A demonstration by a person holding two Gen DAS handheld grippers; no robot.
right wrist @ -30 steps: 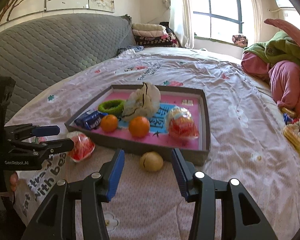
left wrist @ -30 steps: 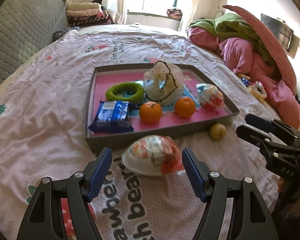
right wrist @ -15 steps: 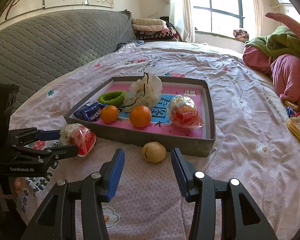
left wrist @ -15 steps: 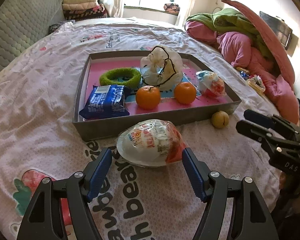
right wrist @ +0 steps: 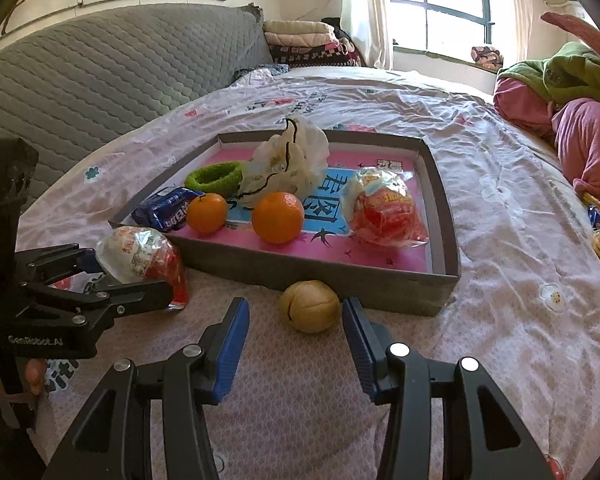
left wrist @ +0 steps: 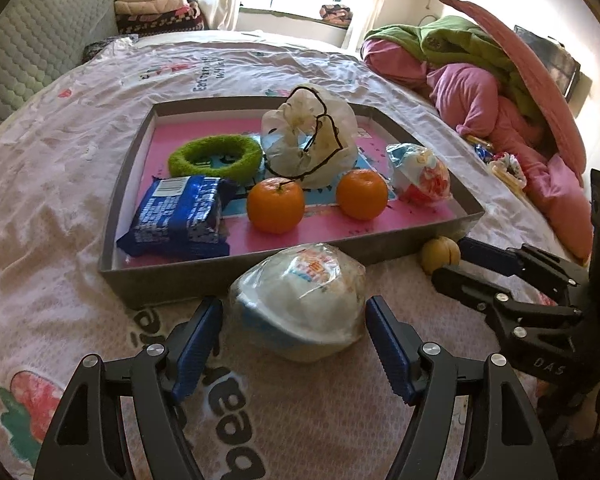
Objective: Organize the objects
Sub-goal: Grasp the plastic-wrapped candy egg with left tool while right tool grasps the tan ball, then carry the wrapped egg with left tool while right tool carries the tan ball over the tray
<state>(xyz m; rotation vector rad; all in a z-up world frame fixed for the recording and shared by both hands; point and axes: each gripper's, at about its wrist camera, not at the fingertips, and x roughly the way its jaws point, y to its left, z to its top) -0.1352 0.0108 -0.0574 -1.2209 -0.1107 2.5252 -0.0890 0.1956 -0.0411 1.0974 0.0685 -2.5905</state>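
Now spread wide: left gripper, blue pads flanking the wrapped egg-shaped toy on the bedsheet, a sliver of gap showing on each side, nothing pinched yet. Also spread, though less so: right gripper, pads either side of the small tan fruit, clear of its skin. Both items lying just outside the near wall of the grey tray, the toy nearly against it, the fruit close to its corner.

Inside the tray, already sorted, by the look of it: blue snack packet, green ring, crumpled white bag, two oranges, and a second wrapped egg toy.

Farther out, piled pink and green bedding at the far side, folded blankets by the window, a few small wrappers beside the bedding, too small to name.

Judged well along: most things in the tray, two left on the sheet, each lined up for a grasp. Remaining: close on both, lift over the wall, set down in the free pink floor near the front edge. Possibly the wrappers by the bedding too; cannot tell whether part of the job.
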